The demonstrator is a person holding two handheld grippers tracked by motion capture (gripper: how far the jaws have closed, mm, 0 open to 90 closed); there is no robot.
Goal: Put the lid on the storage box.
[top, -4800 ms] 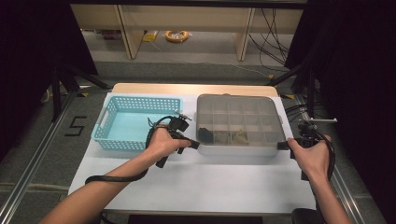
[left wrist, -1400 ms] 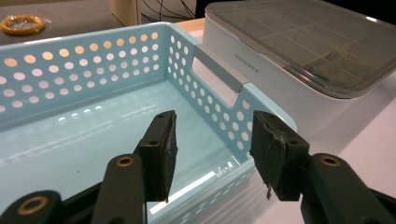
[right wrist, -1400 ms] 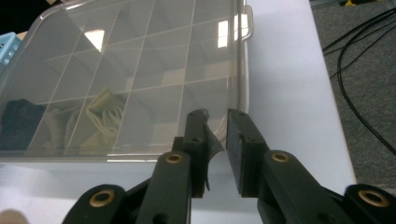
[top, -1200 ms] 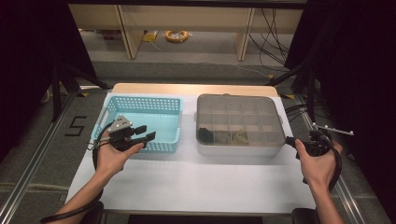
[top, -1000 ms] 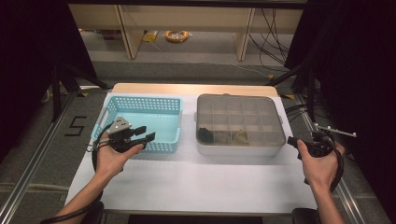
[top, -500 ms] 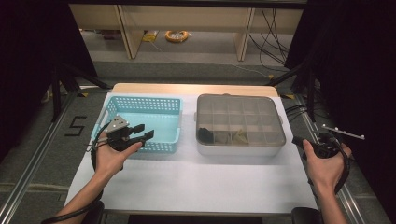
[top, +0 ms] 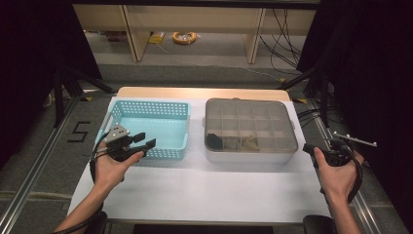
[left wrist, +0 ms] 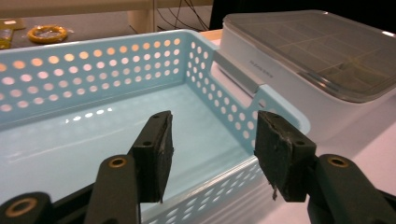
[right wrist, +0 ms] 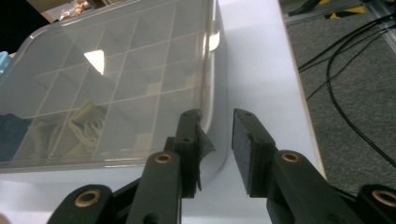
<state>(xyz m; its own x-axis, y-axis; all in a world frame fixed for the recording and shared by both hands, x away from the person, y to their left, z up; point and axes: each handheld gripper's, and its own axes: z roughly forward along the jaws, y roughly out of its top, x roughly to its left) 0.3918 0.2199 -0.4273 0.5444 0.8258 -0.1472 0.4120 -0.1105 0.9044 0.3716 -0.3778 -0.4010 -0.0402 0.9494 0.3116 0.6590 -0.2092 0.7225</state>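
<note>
Holding both grippers open and empty, we log: left gripper (left wrist: 210, 158) over basket (left wrist: 93, 84), right gripper (right wrist: 217, 149) at closed box (right wrist: 107, 88), jaws lately widening, sorting unstarted.

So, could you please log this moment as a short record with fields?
surface: white table
basket: light blue basket, nothing visible inside
box: divided box with clear lid on; dark and yellowish items in near compartments
left gripper: open, jaws have just been opening, above basket's near corner, nothing between them
right gripper: open, jaws have just been opening, at box's right end, nothing gripped
</note>
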